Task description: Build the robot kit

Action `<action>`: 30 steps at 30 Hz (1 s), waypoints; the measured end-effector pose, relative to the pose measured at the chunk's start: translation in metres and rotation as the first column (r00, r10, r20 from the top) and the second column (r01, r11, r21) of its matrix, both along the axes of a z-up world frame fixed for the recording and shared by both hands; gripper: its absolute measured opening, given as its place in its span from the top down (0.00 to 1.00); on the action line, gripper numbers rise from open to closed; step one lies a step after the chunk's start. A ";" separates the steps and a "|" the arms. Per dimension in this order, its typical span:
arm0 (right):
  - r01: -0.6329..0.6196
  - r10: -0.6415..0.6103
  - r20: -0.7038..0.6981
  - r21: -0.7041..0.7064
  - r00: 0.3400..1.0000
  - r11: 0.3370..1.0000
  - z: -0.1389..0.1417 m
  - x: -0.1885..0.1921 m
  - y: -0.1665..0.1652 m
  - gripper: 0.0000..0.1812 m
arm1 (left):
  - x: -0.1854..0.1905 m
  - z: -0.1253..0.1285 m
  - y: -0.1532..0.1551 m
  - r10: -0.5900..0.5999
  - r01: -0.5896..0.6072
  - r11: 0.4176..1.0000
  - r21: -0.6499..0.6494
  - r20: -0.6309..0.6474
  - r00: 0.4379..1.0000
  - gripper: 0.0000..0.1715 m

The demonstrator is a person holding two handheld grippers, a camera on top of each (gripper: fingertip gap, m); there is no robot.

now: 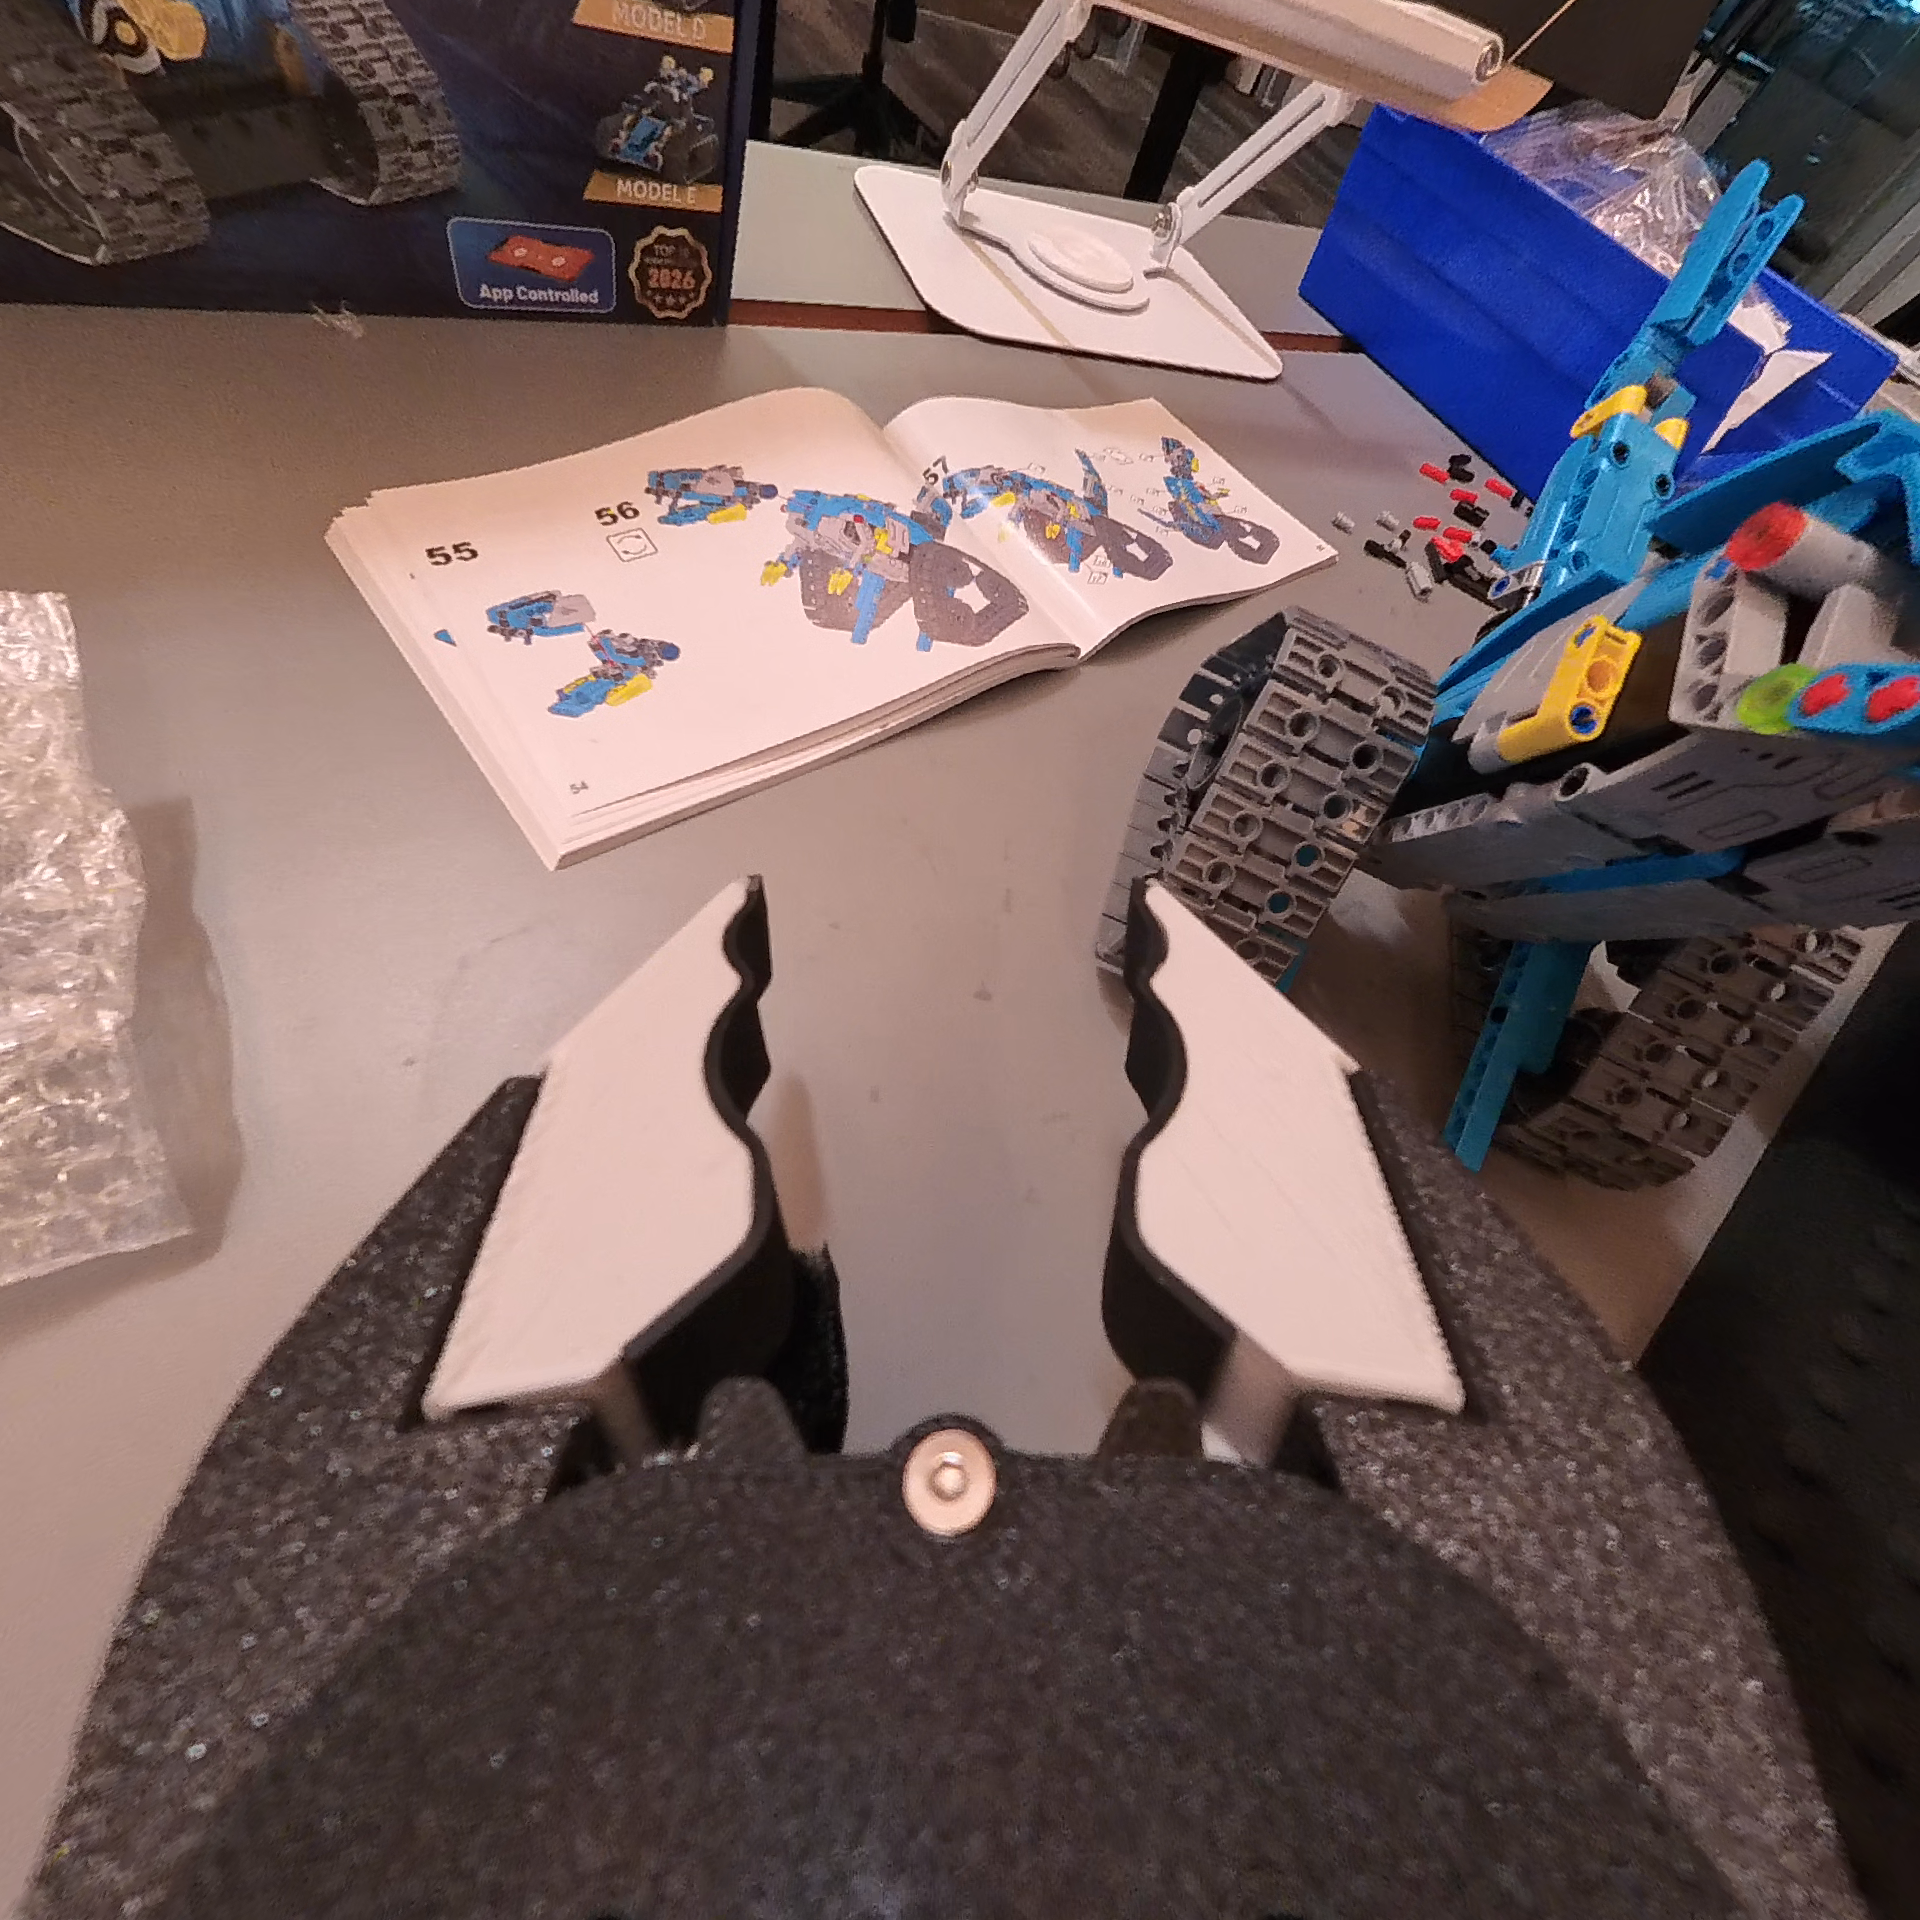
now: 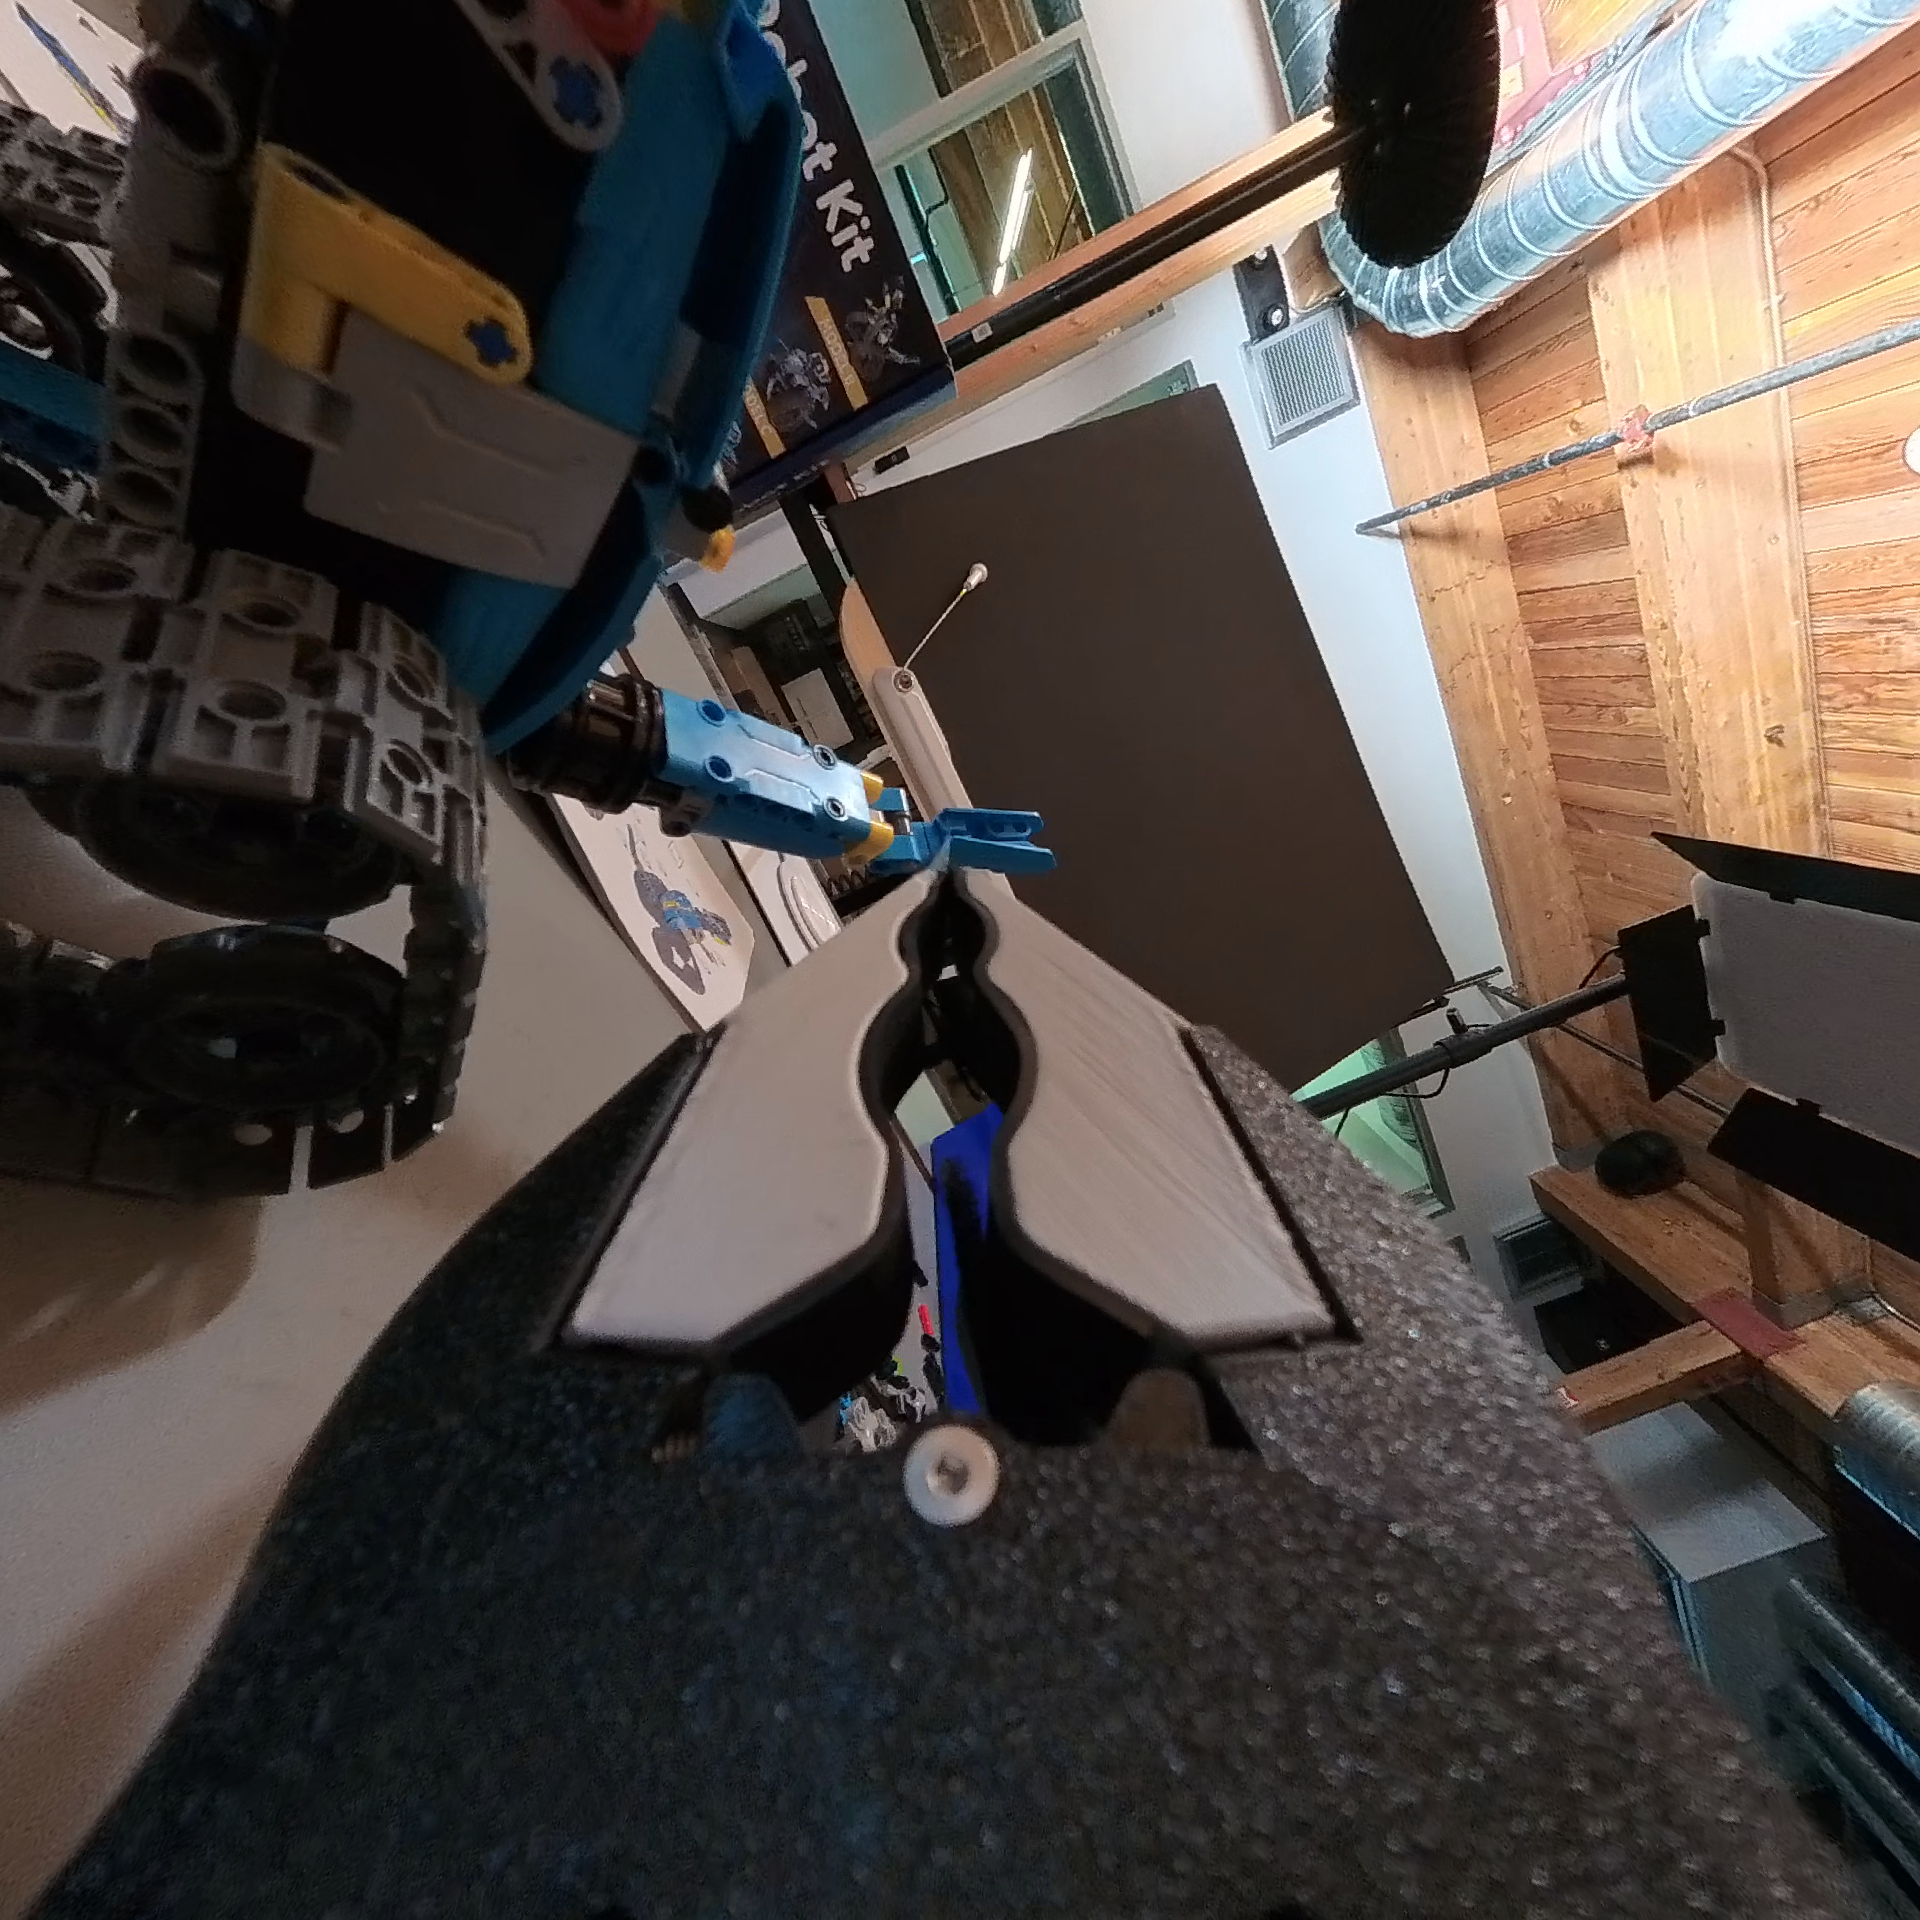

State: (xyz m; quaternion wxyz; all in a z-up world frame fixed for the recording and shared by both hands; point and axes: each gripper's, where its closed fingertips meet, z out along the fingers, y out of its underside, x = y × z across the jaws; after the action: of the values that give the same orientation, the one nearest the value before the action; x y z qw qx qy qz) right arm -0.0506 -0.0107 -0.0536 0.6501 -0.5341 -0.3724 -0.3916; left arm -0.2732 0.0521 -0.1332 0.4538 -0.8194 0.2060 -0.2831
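Note:
A blue, grey and yellow brick-built tracked model point(image 1: 1621, 727) stands at the right of the grey table point(image 1: 312, 935). My left gripper point(image 1: 948, 888) is open and empty just above the table, with its right fingertip close to the model's grey track point(image 1: 1278, 790). In the right wrist view the camera is rolled to one side and the model point(image 2: 416, 416) fills the upper left. My right gripper point(image 2: 940, 878) is shut, its tips pinching the blue claw piece point(image 2: 982, 836) at the end of the model's blue arm point(image 2: 748, 790).
An open instruction booklet point(image 1: 810, 603) lies ahead of the left gripper. A crumpled clear plastic bag point(image 1: 62, 935) lies at the left. The kit box point(image 1: 364, 156), a white stand point(image 1: 1081, 260) and a blue bin point(image 1: 1507, 281) stand at the back. Small loose red and black parts point(image 1: 1455, 530) lie beside the model. Spacing between my two grippers at the tips: around 25 centimetres.

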 end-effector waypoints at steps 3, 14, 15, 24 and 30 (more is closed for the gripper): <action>-0.003 0.003 -0.006 0.001 1.000 1.000 0.001 0.000 0.000 1.00 | 0.000 0.000 0.000 -0.003 0.003 1.000 -0.004 0.002 1.000 0.60; 0.005 -0.005 -0.066 -0.006 0.998 1.000 0.004 0.010 0.003 1.00 | -0.022 0.000 0.019 0.052 -0.049 0.997 0.054 -0.054 0.997 0.60; 0.003 -0.003 -0.061 -0.003 0.998 1.000 0.004 0.009 0.003 1.00 | -0.026 -0.001 0.021 0.062 -0.059 0.997 0.056 -0.055 0.997 0.60; -0.010 0.009 -0.043 -0.024 0.999 1.000 -0.001 0.004 -0.001 1.00 | -0.031 0.000 0.019 0.097 -0.085 0.991 0.104 -0.120 0.988 0.60; -0.023 0.022 -0.026 -0.044 0.999 0.999 -0.006 0.000 -0.004 1.00 | -0.025 0.011 0.017 0.084 -0.068 0.987 0.143 -0.108 0.991 0.61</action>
State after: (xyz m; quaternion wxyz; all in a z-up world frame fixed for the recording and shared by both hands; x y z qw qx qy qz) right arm -0.0501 -0.0144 -0.0593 0.6471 -0.5493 -0.3786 -0.3691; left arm -0.2987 0.0693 -0.1222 0.5077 -0.8079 0.2192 -0.2036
